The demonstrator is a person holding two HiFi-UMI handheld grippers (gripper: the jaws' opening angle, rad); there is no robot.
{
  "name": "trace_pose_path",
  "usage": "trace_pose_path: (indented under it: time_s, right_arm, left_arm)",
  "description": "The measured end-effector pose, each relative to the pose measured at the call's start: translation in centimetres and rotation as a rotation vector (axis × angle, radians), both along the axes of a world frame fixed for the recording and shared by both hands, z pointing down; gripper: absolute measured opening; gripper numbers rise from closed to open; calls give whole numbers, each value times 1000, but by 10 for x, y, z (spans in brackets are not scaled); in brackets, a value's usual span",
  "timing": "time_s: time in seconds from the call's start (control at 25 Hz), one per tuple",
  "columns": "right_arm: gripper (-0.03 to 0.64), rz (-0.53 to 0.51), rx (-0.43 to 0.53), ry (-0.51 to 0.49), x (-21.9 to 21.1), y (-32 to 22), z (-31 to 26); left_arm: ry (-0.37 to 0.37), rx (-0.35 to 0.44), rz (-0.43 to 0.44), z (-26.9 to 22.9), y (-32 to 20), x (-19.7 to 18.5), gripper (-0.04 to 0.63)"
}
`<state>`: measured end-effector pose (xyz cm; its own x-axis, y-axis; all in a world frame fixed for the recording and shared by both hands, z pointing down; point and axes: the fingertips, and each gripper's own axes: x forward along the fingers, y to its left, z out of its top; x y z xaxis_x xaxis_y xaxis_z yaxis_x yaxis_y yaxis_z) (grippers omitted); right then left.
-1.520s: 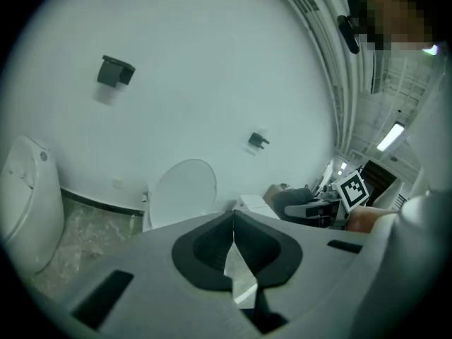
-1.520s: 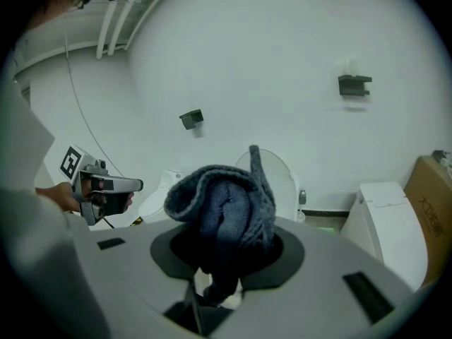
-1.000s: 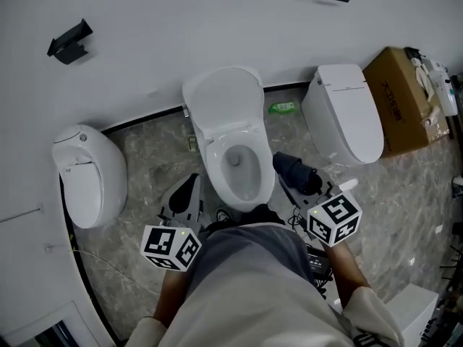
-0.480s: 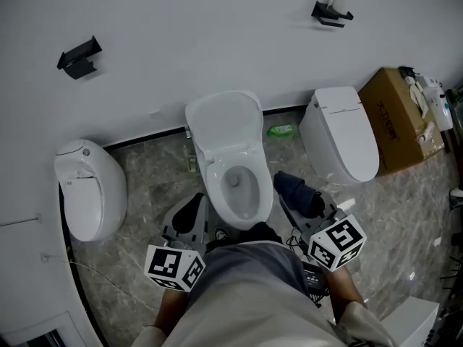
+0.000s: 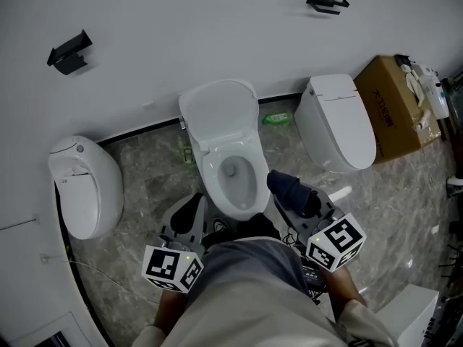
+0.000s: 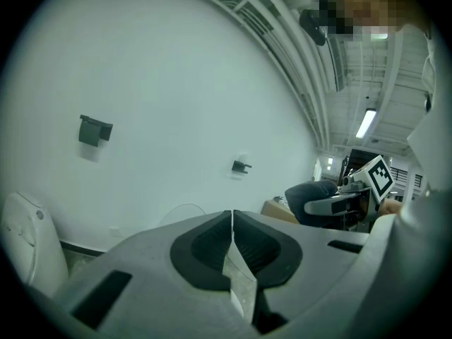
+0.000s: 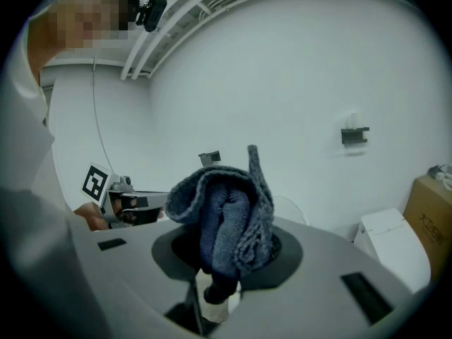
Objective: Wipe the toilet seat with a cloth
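Two grippers sit low in the head view, and my torso cuts off the hands behind them and the near rim of the toilet seat [image 5: 257, 182]. The left gripper [image 5: 189, 210] and the right gripper [image 5: 288, 191] flank the bowl without touching it, with bare floor [image 5: 145, 165] on either side.

Left gripper view: the jaws are pressed together with nothing between them, and the seat is out of frame.

Right gripper view: the jaws clamp the bunched blue cloth [image 7: 227, 214], which blocks whatever lies straight ahead.

Open toilet [image 5: 219, 118] is standing between two closed toilets [image 5: 81, 186], right gripper [image 5: 298, 199] holding a dark cloth [image 5: 289, 186] beside its bowl, left gripper [image 5: 189, 214] hovering at the bowl's other side.
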<state>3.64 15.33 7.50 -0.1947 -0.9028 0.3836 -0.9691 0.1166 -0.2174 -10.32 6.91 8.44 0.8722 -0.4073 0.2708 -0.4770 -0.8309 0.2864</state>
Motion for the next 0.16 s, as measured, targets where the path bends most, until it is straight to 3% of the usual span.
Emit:
trace_pose_path:
  time_s: [0.16]
  right_arm:
    - [101,-7,-5,-7,-7,-1,4]
  left_arm:
    - [-6,-3,17,6,0,-3,9]
